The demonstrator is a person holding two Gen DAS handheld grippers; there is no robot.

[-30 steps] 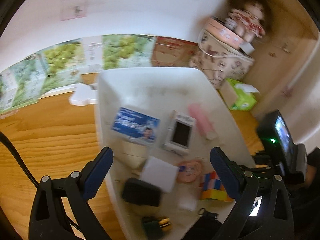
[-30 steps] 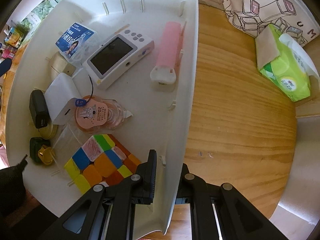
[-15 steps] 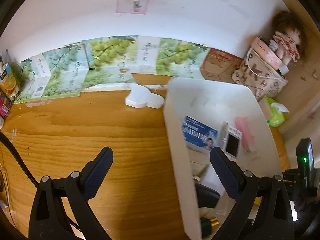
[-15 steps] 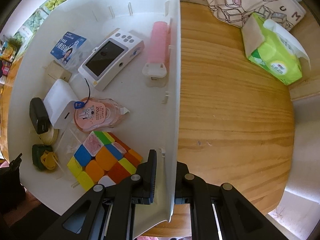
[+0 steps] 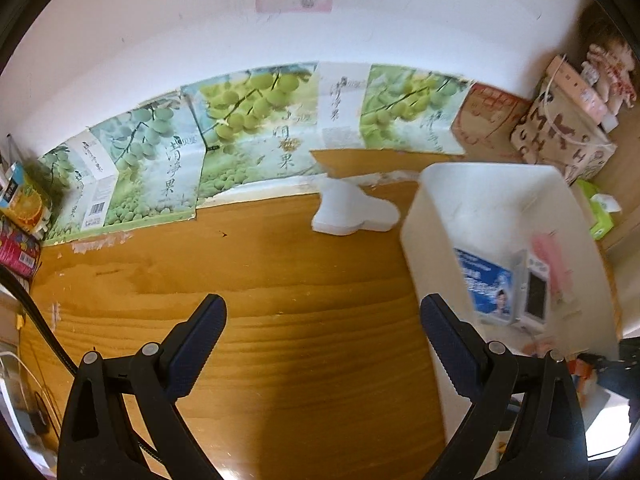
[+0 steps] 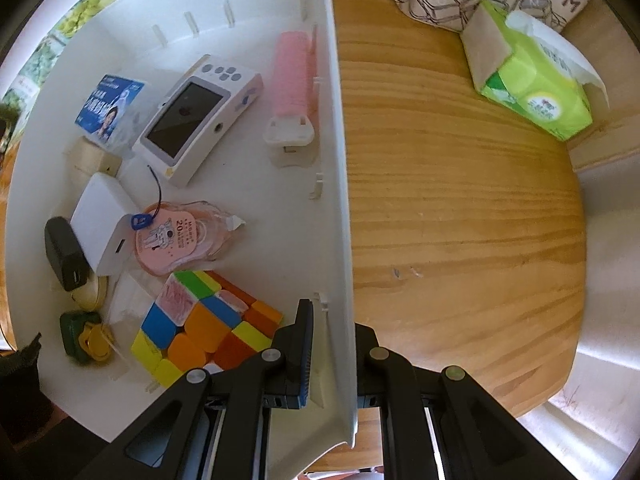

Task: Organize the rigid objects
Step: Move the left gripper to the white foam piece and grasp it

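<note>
1. A large white plastic bin (image 6: 248,12) is seen on a wooden tabletop (image 6: 460,200); every place below is given relative to this bin.
2. The bin's right-hand wall is clamped by the right gripper (image 6: 330,344), one finger inside the bin and the other outside, with the pads pressed on the thin wall.
3. The left gripper (image 5: 322,330) is held over bare tabletop to the left of the bin, its jaws spread wide with nothing between them.
4. Inside the bin, near the clamped wall, a multicoloured puzzle cube (image 6: 204,328) is lodged just beside the inner finger.
5. Further in, a pink round packaged item (image 6: 176,240) is seen touching a white rectangular box (image 6: 100,224), and a black adapter (image 6: 64,254) lies against that box.
6. Towards the bin's far end lie a white handheld device with a dark screen (image 6: 196,116), a pink ribbed roller with a white handle (image 6: 290,80) along the right-hand wall, and a blue printed packet (image 6: 108,106).
7. A green and yellow small object (image 6: 86,336) is found in the bin's near left corner.
8. Outside the bin, past its right-hand wall, a green tissue pack (image 6: 532,76) is set on the tabletop.
</note>
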